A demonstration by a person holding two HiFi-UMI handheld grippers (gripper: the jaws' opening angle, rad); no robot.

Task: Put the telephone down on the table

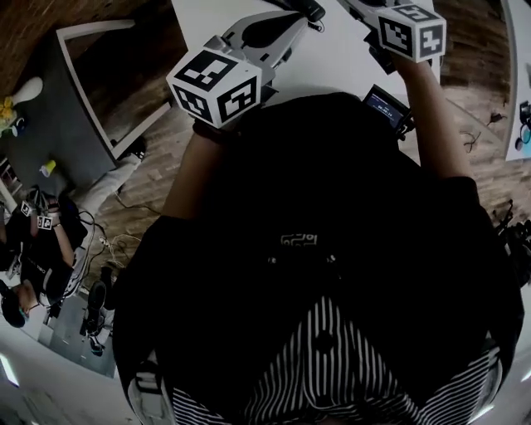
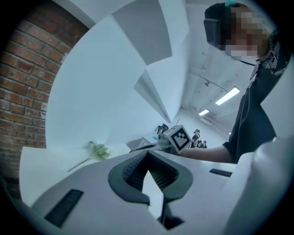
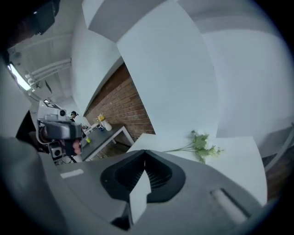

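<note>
No telephone shows clearly in any view. In the head view both grippers are held up over the white table at the top of the frame. My left gripper reaches up and to the right from its marker cube. The right gripper is mostly cut off by the top edge, above its cube. In the left gripper view the left gripper has its jaws meeting at the tips with nothing between them. The right gripper looks the same in its own view.
A green plant sprig lies on the white table. A grey side table with small items stands by a brick wall at left. A small device with a lit screen sits near my right forearm. Cables litter the floor.
</note>
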